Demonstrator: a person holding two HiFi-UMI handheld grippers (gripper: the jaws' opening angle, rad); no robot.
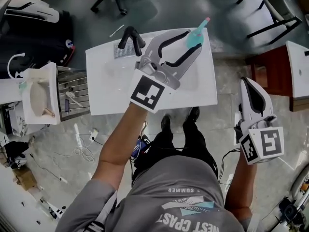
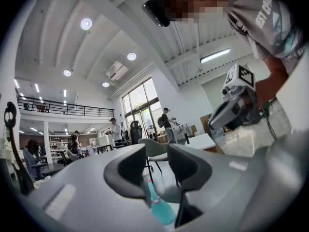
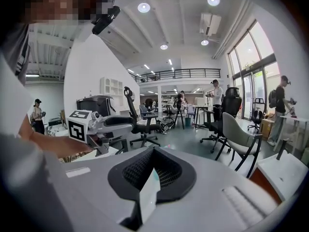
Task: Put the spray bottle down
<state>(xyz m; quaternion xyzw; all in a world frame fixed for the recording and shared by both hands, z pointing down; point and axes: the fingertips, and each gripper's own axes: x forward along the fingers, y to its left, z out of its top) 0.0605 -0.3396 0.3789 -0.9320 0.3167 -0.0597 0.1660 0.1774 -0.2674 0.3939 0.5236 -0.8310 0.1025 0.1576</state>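
**Item: spray bottle (image 1: 200,32).** Teal with a pink tip. It is at the far right corner of the white table (image 1: 111,91) and looks upright. I judge it already set down, though I cannot see its base.

**Item: left gripper (image 1: 194,42).** It points level above the table with its jaws partly apart. In its own view the bottle shows low in the gap between them, and neither pad presses on it. It grips nothing.

**Item: right gripper (image 1: 247,84).** It is off the table's right side, well apart from the bottle, with its jaws together. A pale sliver shows at the seam, which I cannot identify. Otherwise it looks empty.

**Handling note, step in hand: clearing away from the bottle.**
- I would draw the left gripper straight back along the line it points.
- I would let the jaws go no narrower than they are and would not roll the wrist, so no pad clips the neck.
- A tall, slim bottle this near an edge would likely tip at a light knock.
- I would leave the right gripper out to the side.
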